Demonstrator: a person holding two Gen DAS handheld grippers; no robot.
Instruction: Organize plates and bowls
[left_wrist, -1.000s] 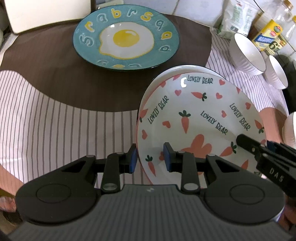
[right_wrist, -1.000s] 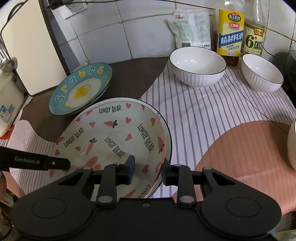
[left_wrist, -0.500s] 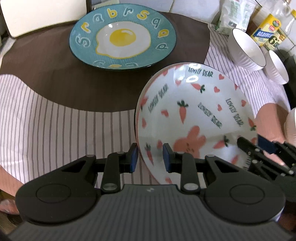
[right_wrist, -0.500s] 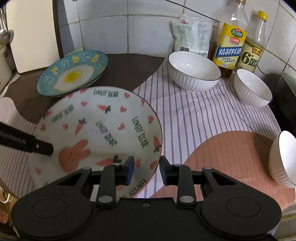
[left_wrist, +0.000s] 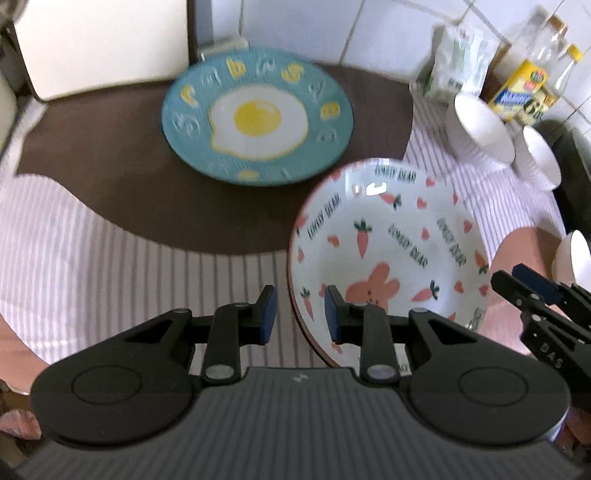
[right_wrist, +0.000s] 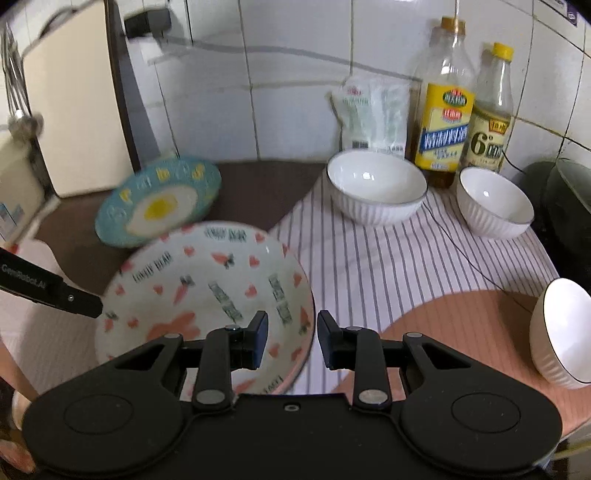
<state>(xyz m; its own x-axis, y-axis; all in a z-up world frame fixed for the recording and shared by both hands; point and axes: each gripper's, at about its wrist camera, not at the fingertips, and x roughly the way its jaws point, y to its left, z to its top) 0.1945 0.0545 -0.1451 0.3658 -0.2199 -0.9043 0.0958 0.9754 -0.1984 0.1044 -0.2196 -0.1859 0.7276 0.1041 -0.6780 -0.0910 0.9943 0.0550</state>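
Note:
A deep white plate with carrots and a pink bunny hangs tilted above the striped cloth, held by opposite rims. My left gripper is shut on its near-left rim, one blue pad inside and one outside. My right gripper is shut on the plate's right rim; it enters the left wrist view from the right. The left gripper's finger shows at the plate's far left edge in the right wrist view. A teal fried-egg plate lies on the brown cloth behind.
Two white ribbed bowls stand at the back right; a third bowl lies tipped at the right edge. Two bottles and a white bag line the tiled wall. A cream board leans at back left.
The carrot plate has come up off the cloth and tilted, carried by both grippers. Both grippers rose a little, and their jaws kept the same width.

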